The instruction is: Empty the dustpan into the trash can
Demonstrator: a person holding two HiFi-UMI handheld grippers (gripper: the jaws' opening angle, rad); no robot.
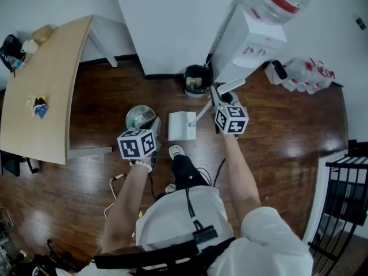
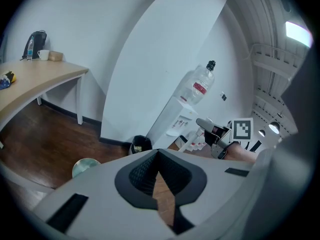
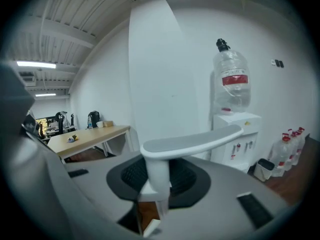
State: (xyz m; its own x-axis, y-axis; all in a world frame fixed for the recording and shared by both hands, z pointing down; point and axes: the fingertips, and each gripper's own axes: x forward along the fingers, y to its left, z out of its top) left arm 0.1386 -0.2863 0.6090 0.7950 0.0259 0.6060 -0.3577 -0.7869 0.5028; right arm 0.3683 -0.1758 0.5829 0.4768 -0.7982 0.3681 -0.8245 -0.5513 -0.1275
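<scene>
Right claw [image 3: 157, 186] clamps the white handle [image 3: 200, 141]; the dustpan [image 1: 182, 125] hangs below it, beside the round metal can [image 1: 140, 118]. Left claw [image 2: 160, 184] is narrow, empty (idle). I think the handle may twist in the grip, spilling the load on the floor.

Dark wood floor [image 1: 287, 137], white walls [image 1: 172, 16], pale curved table [image 1: 46, 85], water dispenser [image 1: 247, 45].
</scene>
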